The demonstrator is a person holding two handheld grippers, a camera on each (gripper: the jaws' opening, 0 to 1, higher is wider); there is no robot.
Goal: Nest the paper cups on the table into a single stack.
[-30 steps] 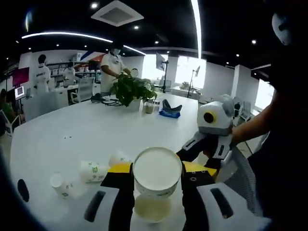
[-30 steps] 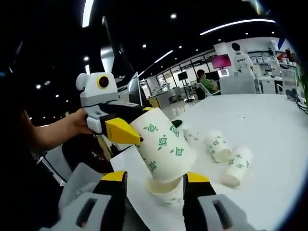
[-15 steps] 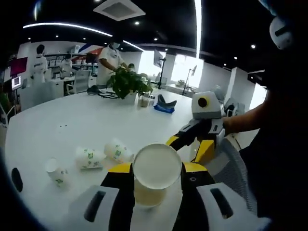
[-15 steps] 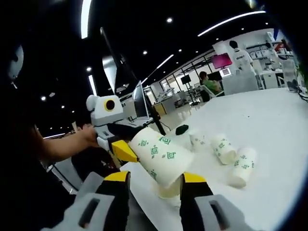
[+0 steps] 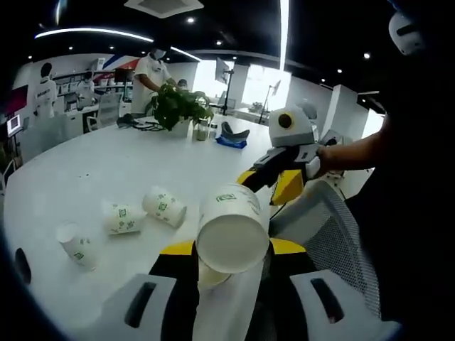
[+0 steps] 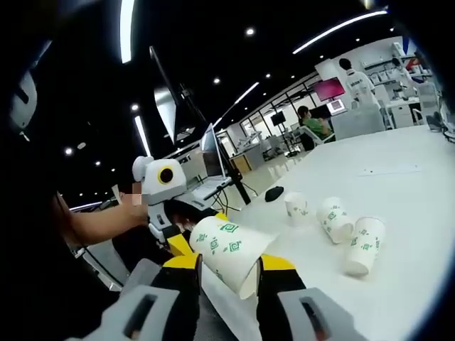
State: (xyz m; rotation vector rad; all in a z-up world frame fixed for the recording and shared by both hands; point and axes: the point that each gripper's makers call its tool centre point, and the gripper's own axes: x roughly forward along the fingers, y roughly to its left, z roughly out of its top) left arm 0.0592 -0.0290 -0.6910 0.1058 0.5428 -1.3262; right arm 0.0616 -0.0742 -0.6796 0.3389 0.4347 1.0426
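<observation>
A second ago we see two separate cups at the jaws, one being fed into the other. Now they read as nearly one body: the held cup [image 5: 232, 231] sits tilted between the jaws of the left gripper [image 5: 232, 250], its yellow tips pressed to either side, and just a pale sliver of a second cup [image 5: 206, 273] peeks out beneath it. We take that as the pair having gone home into each other, so one nesting step looks done.

The right gripper [image 5: 269, 183] has also shifted. In the left gripper view it now stands just beyond the held cup, where before it sat close beside it. In the right gripper view its own jaws flank the held cup more narrowly than before, but we cannot tell whether they actually pinch it or merely frame it (the fisheye flattens depth here).

Three loose cups [image 5: 122, 218] lie on the white surface [image 5: 85, 177], well apart from the held cup, two on their sides and touching, the third a little farther off and seemingly upright.

For the task, we judge the stack stands at two cups with three left to gather.
</observation>
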